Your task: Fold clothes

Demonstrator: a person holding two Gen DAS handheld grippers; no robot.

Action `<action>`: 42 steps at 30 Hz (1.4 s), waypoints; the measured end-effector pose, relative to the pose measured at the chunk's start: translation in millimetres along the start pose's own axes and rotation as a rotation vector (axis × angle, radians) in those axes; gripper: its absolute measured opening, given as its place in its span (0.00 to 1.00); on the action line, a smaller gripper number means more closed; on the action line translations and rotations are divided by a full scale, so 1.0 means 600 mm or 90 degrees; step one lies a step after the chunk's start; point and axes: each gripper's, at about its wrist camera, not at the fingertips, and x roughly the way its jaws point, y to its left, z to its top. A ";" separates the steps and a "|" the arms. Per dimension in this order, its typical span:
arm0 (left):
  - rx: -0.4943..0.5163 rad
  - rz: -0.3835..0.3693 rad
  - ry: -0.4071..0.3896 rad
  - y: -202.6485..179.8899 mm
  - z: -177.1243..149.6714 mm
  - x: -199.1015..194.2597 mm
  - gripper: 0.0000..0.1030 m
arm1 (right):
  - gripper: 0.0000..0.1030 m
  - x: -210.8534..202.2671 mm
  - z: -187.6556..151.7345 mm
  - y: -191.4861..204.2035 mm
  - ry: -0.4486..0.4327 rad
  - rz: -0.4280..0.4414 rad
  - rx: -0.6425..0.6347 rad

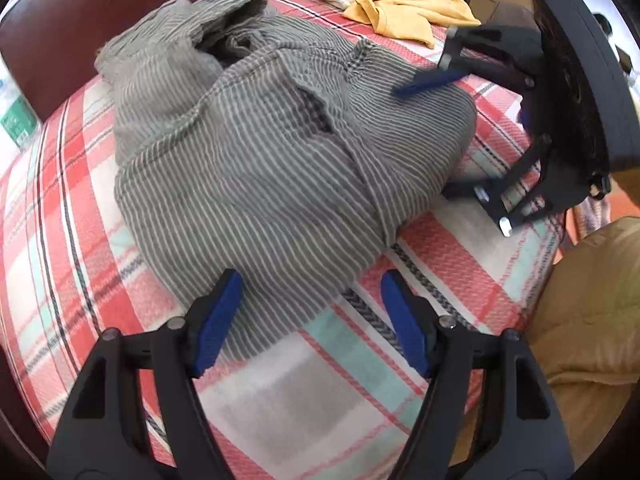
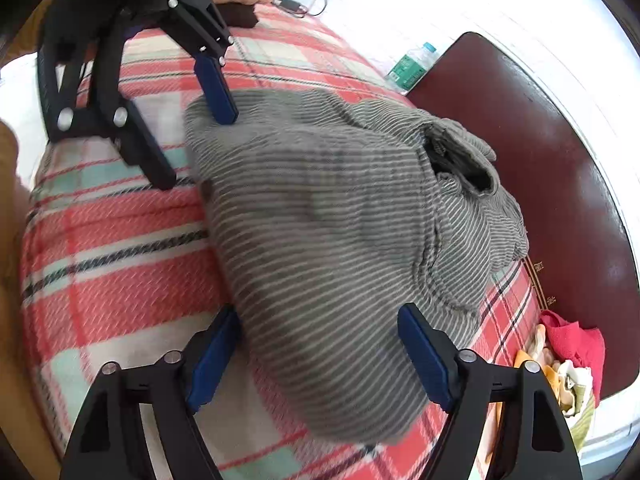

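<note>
A grey striped garment lies bunched on a red plaid blanket, its collar opening towards the far side. My left gripper is open at the garment's near corner. Its left pad touches the cloth and its right pad is over the blanket. My right gripper is open at the garment's right edge. In the right wrist view the garment fills the middle. There the right gripper straddles the near end, and the open left gripper is at the far left corner.
A pile of red, yellow and green clothes sits at the blanket's far corner. A dark red headboard borders the bed. A bottle with a green label stands beyond it. A person's tan trouser leg is at the right.
</note>
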 end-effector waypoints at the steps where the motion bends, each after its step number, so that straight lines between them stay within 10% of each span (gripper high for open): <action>1: 0.008 0.007 0.002 -0.001 0.003 0.003 0.71 | 0.32 -0.002 0.003 -0.012 -0.002 0.018 0.021; 7: 0.052 0.028 0.014 0.002 0.016 0.013 0.71 | 0.13 -0.029 0.020 -0.105 -0.029 0.155 0.195; 13: 0.054 0.007 0.002 0.023 0.042 -0.033 0.17 | 0.09 -0.064 0.034 -0.144 -0.044 0.264 0.272; 23: 0.137 -0.045 -0.022 -0.038 -0.002 -0.143 0.17 | 0.08 -0.164 0.021 -0.136 -0.069 0.319 0.262; 27: 0.134 -0.009 -0.043 -0.055 -0.008 -0.131 0.37 | 0.08 -0.145 0.018 -0.136 -0.055 0.330 0.292; 30: 0.131 0.018 -0.059 -0.068 -0.013 -0.122 0.83 | 0.08 -0.128 0.018 -0.134 -0.049 0.335 0.304; 37: 0.123 0.078 -0.009 -0.066 -0.010 -0.052 0.83 | 0.08 -0.136 0.020 -0.143 -0.065 0.333 0.319; 39: 0.119 0.093 0.015 -0.061 -0.007 -0.028 0.62 | 0.08 -0.141 0.022 -0.142 -0.068 0.328 0.317; 40: 0.105 0.082 0.025 -0.047 -0.004 -0.023 0.29 | 0.08 -0.143 0.023 -0.142 -0.069 0.324 0.312; 42: 0.085 0.049 0.018 -0.016 0.008 -0.044 0.16 | 0.08 -0.149 0.026 -0.144 -0.070 0.312 0.299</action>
